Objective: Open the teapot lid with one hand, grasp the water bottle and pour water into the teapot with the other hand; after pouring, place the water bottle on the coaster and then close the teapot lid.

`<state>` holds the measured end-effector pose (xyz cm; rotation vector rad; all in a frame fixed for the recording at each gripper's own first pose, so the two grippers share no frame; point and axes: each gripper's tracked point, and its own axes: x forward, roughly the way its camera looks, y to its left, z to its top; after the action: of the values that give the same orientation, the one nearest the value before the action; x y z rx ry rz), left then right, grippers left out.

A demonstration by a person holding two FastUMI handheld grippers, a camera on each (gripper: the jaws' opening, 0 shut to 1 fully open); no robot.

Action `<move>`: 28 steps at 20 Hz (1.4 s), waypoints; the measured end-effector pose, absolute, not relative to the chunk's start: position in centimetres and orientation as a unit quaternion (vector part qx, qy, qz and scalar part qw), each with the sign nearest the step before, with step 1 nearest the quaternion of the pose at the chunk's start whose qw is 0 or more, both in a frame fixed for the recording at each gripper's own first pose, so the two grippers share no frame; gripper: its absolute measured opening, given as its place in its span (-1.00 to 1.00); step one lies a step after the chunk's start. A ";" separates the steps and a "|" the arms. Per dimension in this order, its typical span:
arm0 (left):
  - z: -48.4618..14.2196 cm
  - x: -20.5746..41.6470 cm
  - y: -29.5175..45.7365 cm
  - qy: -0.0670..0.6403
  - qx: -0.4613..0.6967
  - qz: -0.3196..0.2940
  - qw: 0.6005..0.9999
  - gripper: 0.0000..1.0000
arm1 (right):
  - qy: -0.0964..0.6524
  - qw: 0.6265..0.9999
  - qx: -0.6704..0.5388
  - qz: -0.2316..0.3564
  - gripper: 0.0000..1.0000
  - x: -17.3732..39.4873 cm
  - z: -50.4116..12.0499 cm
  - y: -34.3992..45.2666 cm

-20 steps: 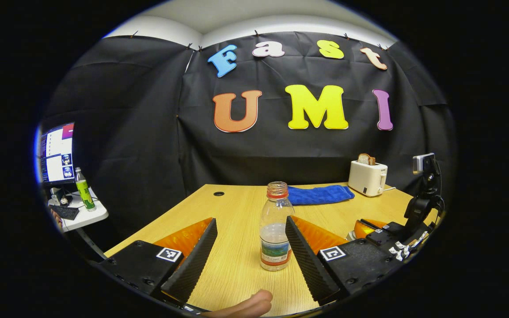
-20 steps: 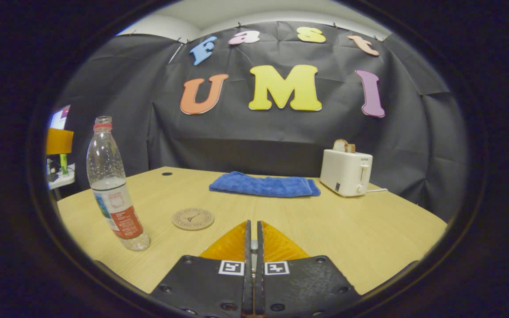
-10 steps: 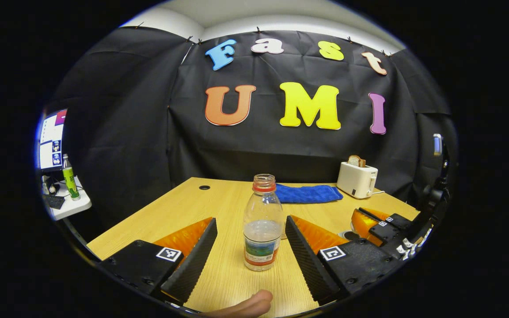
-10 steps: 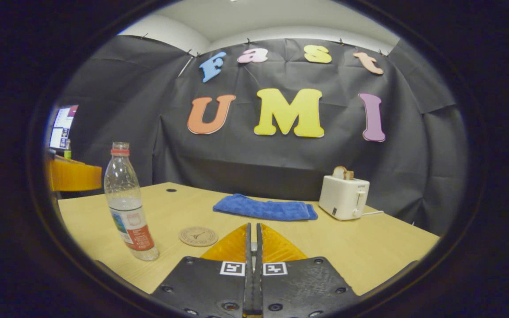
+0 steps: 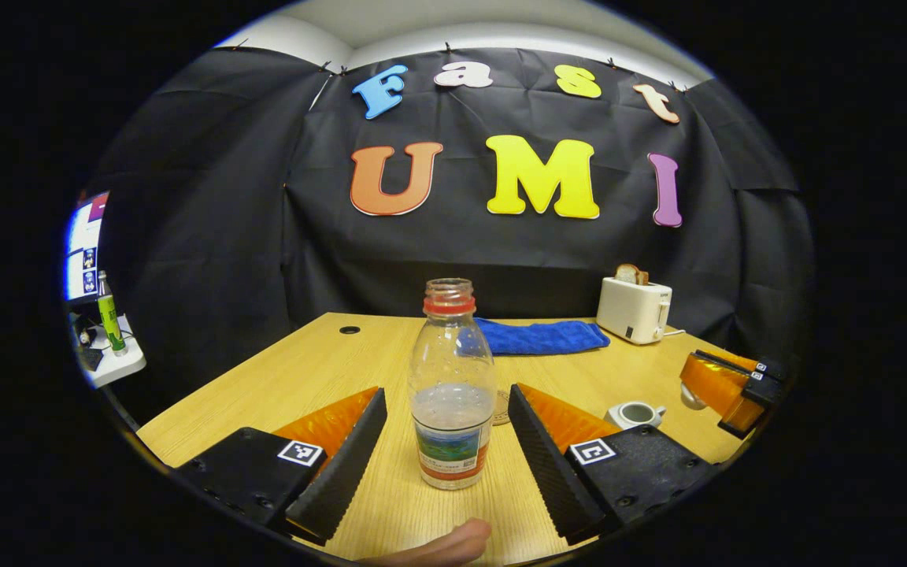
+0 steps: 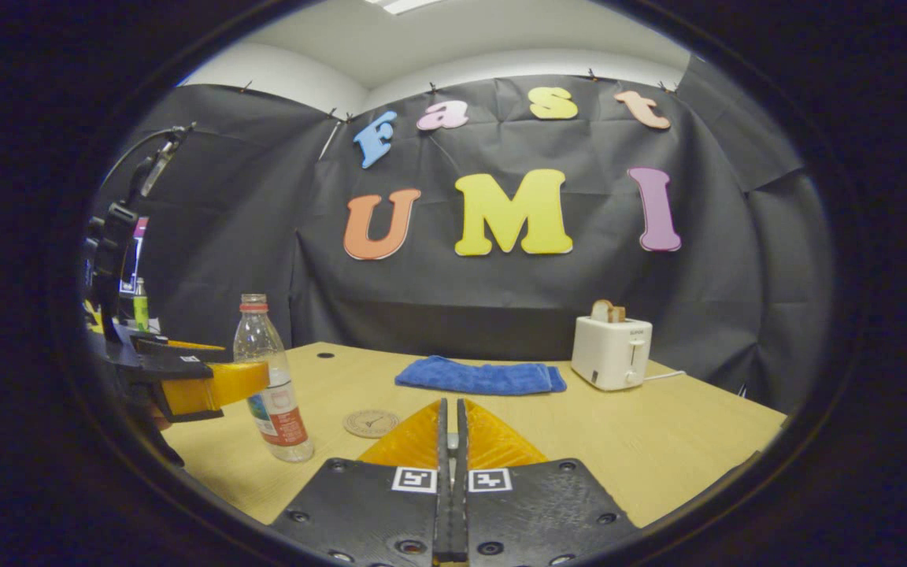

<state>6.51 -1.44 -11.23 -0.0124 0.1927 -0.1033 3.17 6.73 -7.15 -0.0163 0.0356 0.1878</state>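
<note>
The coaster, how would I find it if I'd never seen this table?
Start at the wooden table and find the blue towel near the back wall. Come toward the front from the towel's left end: the coaster lies flat just right of the water bottle. It is the only small, round, tan disc there, with a dark drawing in its middle.
</note>
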 end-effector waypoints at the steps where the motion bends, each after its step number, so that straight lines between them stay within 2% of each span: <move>1: -11.5 6.6 -1.8 0.097 -0.002 -0.055 0.994 0.95 | 0.020 0.996 -0.009 0.084 -1.00 3.2 -7.3 5.7; 8: -13.9 10.1 -2.1 0.089 -0.014 -0.060 0.994 0.95 | 0.019 0.999 0.006 0.044 -0.96 3.4 -7.9 0.8; 10: -14.3 10.8 -1.9 0.087 -0.012 -0.056 0.995 0.96 | 0.022 0.998 0.021 0.048 -1.00 3.6 -7.9 0.6; 14: -13.4 11.9 -0.4 0.046 -0.008 -0.022 0.999 0.96 | 0.029 0.998 0.031 0.036 -0.96 4.3 -8.5 -0.4; 15: -13.4 12.0 -0.8 0.042 -0.003 -0.030 0.999 0.94 | 0.034 0.998 0.037 0.035 -0.96 4.4 -8.8 -0.6; 16: -13.9 12.1 -1.0 0.041 0.001 -0.031 0.999 0.84 | 0.038 0.998 0.041 0.035 -0.96 4.4 -8.9 -0.6; 17: -13.6 11.8 -1.1 0.039 0.002 -0.029 0.999 0.62 | 0.040 0.998 0.042 0.035 -1.00 4.5 -9.0 -0.7; 20: -12.9 10.8 -1.7 0.053 0.005 -0.040 0.998 0.56 | 0.039 0.998 0.040 0.028 -1.00 4.7 -8.9 -1.2; 24: -11.5 10.2 -2.2 0.058 0.064 -0.033 0.996 0.56 | 0.044 0.998 0.042 0.029 -1.00 4.7 -9.1 -1.4; 28: -11.0 10.0 -2.4 0.060 0.184 -0.026 0.981 0.55 | 0.043 0.998 0.040 0.027 -1.00 5.0 -9.0 -1.7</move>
<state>10.05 -2.41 -10.99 0.3696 0.1211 -0.0526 4.95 -1.68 -9.00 0.0791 0.0866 0.0539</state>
